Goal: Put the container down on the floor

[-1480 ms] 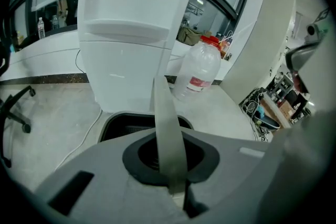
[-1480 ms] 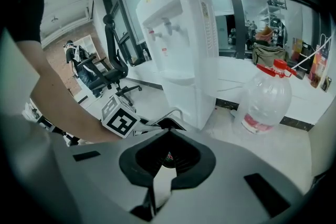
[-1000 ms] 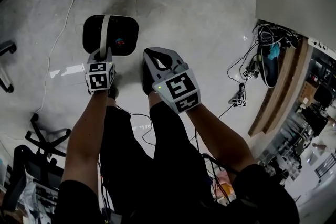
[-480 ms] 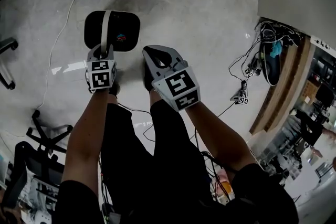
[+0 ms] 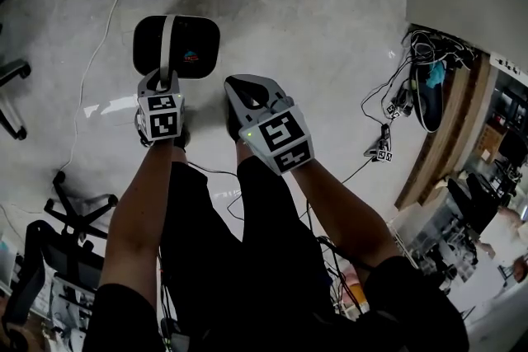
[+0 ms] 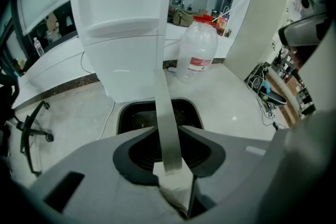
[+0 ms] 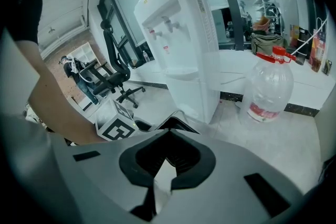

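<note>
Looking down on the black container [image 5: 194, 45], set flat on the grey floor [image 5: 313, 53], right in front of the left gripper [image 5: 165, 80]. Opening up on that side: jaws parting, with the grey handle [image 5: 167, 41] standing upright between them, not clamped. Over to the right gripper [image 5: 246, 88]: jaws together, nothing in them, just beside the container's near right corner. Past the far rim, not much room, with the base of a white water dispenser [image 6: 126, 23] near and a big water bottle [image 6: 197, 50] to its right. Plenty of bare floor out to the right, as far as the tangle of cables [image 5: 396, 103]. Tighter on the left: a white cord [image 5: 87, 70] trailing past, an office chair [image 5: 74, 218] lower down.
</note>
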A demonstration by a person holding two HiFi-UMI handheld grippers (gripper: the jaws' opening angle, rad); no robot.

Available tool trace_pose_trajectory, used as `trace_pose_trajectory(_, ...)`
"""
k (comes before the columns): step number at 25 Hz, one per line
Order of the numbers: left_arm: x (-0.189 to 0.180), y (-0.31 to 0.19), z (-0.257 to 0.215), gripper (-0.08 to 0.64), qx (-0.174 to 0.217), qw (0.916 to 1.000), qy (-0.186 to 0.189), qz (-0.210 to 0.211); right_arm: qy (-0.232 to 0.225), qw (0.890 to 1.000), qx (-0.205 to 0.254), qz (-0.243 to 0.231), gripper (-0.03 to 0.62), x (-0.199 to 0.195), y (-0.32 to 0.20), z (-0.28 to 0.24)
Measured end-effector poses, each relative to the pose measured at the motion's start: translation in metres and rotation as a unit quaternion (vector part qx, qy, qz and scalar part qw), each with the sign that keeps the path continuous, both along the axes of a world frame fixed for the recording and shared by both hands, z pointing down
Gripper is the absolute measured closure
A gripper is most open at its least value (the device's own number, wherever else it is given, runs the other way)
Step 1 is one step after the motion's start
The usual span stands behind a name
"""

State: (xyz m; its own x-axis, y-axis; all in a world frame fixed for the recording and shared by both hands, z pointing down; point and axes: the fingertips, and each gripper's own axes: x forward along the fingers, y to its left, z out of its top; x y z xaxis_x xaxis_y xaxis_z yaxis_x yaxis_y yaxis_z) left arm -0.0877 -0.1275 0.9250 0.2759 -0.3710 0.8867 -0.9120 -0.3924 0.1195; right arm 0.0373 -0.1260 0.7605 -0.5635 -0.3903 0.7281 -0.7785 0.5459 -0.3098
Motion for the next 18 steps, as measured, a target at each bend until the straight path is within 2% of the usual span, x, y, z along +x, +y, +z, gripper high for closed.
trace_pose_trajectory(3,0.007,0.003,0.002,0.44,-0.004,0.9997,-0.013,0.019,-0.002,1.0,-0.005,0.001,0.594,0.002,0.001,0.001)
trace_pose_trajectory(10,-0.002,0.001,-0.002,0.431,0.009,0.9997,-0.023,0.009,-0.009,1.0,-0.007,-0.005,0.594,0.003,0.001,0.001)
trace_pose_trajectory(14,-0.004,0.003,-0.001,0.425,0.006,0.9999,-0.012,0.001,-0.013,1.0,-0.008,-0.009,0.594,0.001,0.002,0.001)
trace_pose_trajectory(18,-0.002,0.001,-0.008,0.425,0.008,0.9998,-0.017,0.003,-0.013,1.0,-0.01,-0.008,0.594,0.001,0.001,0.001)
